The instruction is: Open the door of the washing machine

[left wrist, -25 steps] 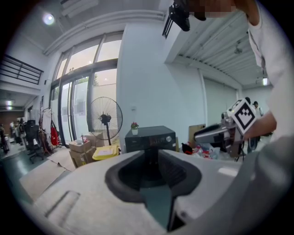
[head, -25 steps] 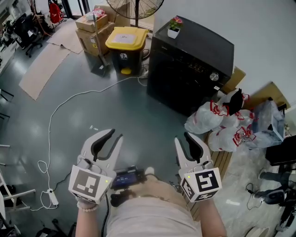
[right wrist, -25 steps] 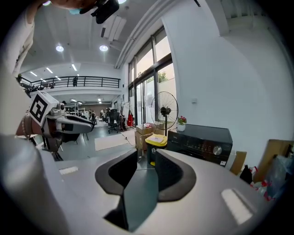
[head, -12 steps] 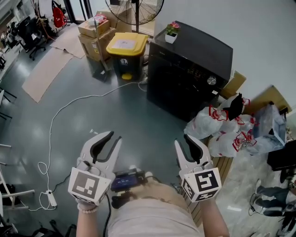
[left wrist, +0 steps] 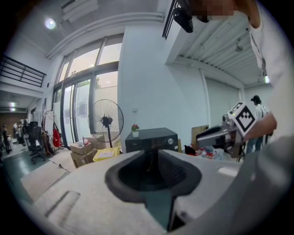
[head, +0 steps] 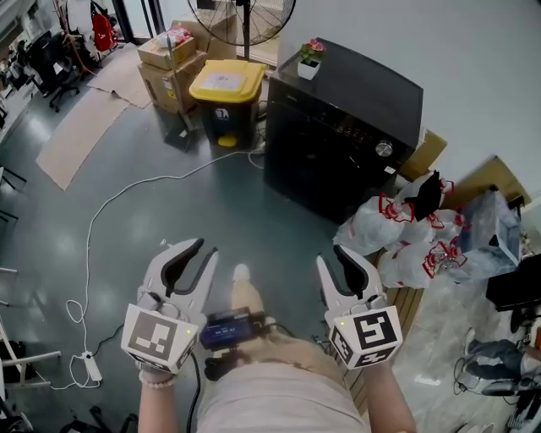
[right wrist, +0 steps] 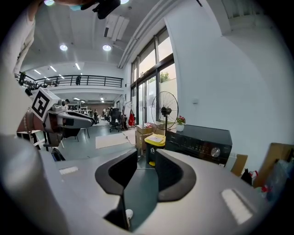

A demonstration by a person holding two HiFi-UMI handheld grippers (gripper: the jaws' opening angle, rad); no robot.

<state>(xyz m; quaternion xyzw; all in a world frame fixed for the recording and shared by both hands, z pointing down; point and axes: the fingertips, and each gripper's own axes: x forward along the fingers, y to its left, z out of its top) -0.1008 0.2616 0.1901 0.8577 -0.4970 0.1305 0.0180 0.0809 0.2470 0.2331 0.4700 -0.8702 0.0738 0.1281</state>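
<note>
The black washing machine [head: 342,118] stands against the white wall at the upper middle of the head view, its dark front door [head: 308,165] closed and a silver knob [head: 384,149] on its panel. Both grippers hang low in that view, well short of the machine. My left gripper [head: 199,249] is open with nothing between its fingers. My right gripper [head: 336,256] is open and empty too. The machine [left wrist: 151,140] appears far ahead over the left gripper [left wrist: 156,153]. It also lies ahead to the right [right wrist: 202,142] beyond the right gripper [right wrist: 146,158].
A small potted plant [head: 310,52] sits on the machine's top. A yellow-lidded bin [head: 224,89], cardboard boxes [head: 169,55] and a standing fan [head: 245,13] are to its left. White plastic bags [head: 406,232] lie at its right. A white cable [head: 110,203] trails across the grey floor.
The washing machine has drawn a little nearer in the head view and a shoe tip has appeared between the grippers. Both grippers keep the same opening.
</note>
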